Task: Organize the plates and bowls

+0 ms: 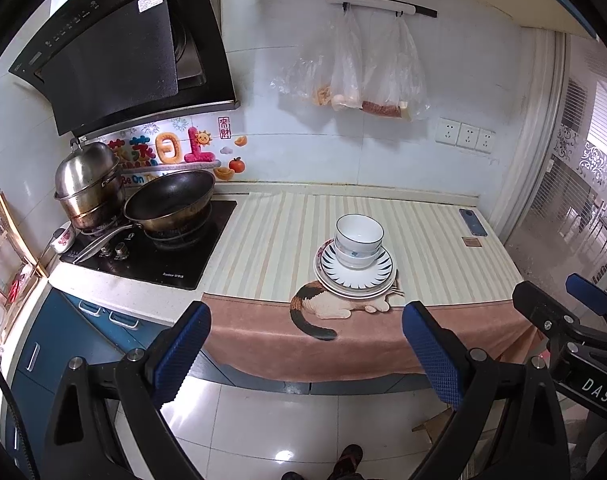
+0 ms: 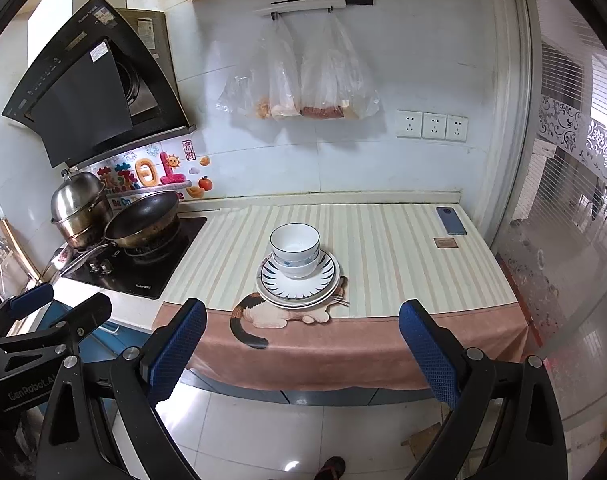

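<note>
Two white bowls (image 1: 358, 240) (image 2: 295, 246) are nested on a stack of plates (image 1: 355, 280) (image 2: 298, 286), the top plate rimmed with dark blue stripes. The stack stands on the striped cloth over the counter, near its front edge. My left gripper (image 1: 305, 344) is open and empty, held out over the floor well short of the counter. My right gripper (image 2: 303, 340) is open and empty too, equally far back. In the left wrist view the right gripper's (image 1: 583, 320) black frame shows at the right edge; the left gripper's (image 2: 43, 320) frame shows at the left edge of the right wrist view.
A gas hob (image 1: 151, 248) on the left carries a black wok (image 1: 169, 204) and a steel steamer pot (image 1: 89, 184). A phone (image 2: 450, 221) and a small card (image 2: 446, 243) lie at the counter's far right. Plastic bags (image 2: 299, 80) hang on the wall. A glass partition (image 2: 563, 240) stands right.
</note>
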`<state>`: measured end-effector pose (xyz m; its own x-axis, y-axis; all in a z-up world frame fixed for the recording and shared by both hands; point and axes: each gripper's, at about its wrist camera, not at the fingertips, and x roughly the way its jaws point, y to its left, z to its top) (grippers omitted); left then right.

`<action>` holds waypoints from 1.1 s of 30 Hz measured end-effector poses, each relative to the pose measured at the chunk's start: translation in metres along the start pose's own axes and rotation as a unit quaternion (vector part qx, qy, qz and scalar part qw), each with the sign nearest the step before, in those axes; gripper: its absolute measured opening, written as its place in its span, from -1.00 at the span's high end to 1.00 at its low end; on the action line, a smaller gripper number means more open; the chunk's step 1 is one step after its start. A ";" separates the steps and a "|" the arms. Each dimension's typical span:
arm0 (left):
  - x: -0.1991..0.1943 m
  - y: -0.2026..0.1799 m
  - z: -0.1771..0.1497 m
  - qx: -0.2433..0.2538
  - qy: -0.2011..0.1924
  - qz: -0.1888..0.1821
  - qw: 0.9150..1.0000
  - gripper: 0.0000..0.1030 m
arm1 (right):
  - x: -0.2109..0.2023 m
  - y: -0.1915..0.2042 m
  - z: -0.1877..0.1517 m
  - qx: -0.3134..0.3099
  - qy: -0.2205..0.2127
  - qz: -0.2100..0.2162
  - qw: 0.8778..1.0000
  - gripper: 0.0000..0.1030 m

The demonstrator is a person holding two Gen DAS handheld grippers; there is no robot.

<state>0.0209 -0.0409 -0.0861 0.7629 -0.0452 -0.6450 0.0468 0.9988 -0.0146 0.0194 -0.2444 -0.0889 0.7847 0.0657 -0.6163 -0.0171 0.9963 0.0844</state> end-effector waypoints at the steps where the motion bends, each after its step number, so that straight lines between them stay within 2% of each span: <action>1: -0.001 0.000 0.000 -0.001 0.000 0.001 1.000 -0.90 | 0.000 0.000 0.000 0.000 0.001 0.001 1.000 -0.93; 33: -0.003 -0.002 -0.004 -0.005 0.000 0.007 1.000 -0.90 | 0.004 -0.001 -0.002 -0.002 0.003 0.011 1.000 -0.93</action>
<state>0.0158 -0.0426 -0.0868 0.7639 -0.0306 -0.6446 0.0288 0.9995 -0.0133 0.0218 -0.2451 -0.0932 0.7803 0.0876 -0.6192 -0.0363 0.9948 0.0949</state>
